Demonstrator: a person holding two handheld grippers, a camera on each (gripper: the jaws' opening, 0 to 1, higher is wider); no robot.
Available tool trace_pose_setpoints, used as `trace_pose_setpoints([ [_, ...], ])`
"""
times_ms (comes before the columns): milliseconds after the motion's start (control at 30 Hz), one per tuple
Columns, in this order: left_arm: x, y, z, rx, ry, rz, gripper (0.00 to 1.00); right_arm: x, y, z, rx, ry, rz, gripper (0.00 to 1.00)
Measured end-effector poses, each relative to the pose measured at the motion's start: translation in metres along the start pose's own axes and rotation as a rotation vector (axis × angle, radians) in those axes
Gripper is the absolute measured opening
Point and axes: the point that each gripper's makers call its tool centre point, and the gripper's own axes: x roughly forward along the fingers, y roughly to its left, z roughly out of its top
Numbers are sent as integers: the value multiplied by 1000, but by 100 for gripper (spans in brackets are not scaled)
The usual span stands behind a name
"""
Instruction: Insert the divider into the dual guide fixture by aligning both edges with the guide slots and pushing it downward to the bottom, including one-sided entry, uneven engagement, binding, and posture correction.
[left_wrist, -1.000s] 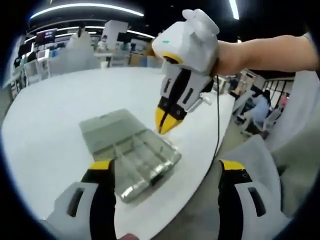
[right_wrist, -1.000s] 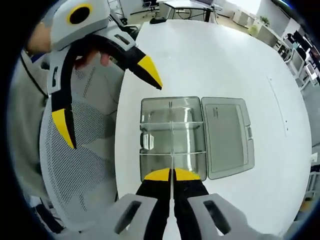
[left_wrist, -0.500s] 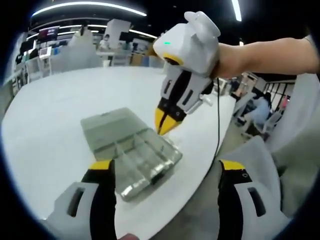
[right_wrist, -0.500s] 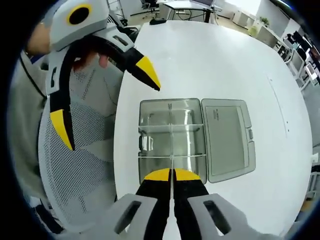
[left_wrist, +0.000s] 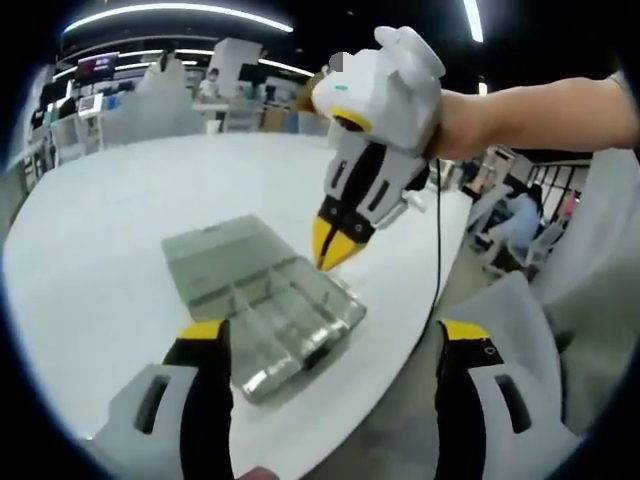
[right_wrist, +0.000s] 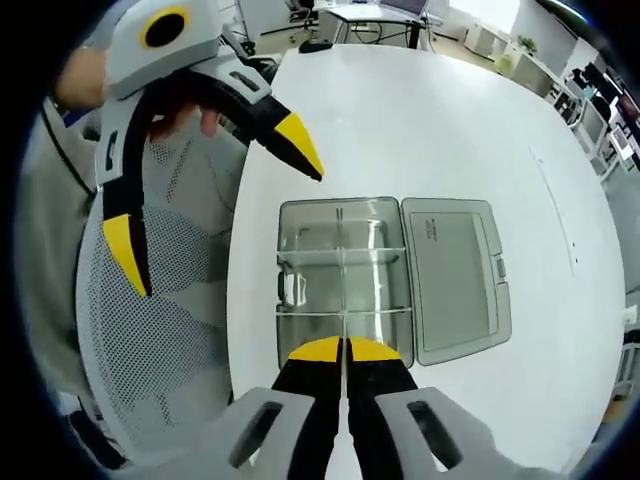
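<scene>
A clear plastic compartment box (right_wrist: 343, 275) (left_wrist: 285, 320) lies open on the white table (right_wrist: 440, 120), its lid (right_wrist: 455, 272) folded flat beside it. Inner walls split the box into several cells. My right gripper (right_wrist: 344, 348) is shut, hovering over the box's near edge. A thin clear divider, seen edge-on, shows as a pale sliver between the jaws. In the left gripper view the right gripper (left_wrist: 332, 250) points down at the box's far side. My left gripper (left_wrist: 333, 335) (right_wrist: 212, 200) is wide open and holds nothing, off the table's edge beside the box.
The box sits close to the table's rounded edge (right_wrist: 232, 300). A mesh chair back (right_wrist: 150, 330) and the person's clothing lie just past that edge. Other desks and chairs (left_wrist: 120, 110) stand far behind the table.
The right gripper has drifted very slightly in the left gripper view. The box, lid and left gripper stay as they were.
</scene>
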Motion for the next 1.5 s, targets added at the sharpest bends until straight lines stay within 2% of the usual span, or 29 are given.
trace_pose_setpoints([
  [467,0,-1,-1,7,11,1,82,1,1,-1,-15,-31,-3,0],
  [1500,-2,1,-3,1,19,8,82,15,0,-7,-38,-19,2,0],
])
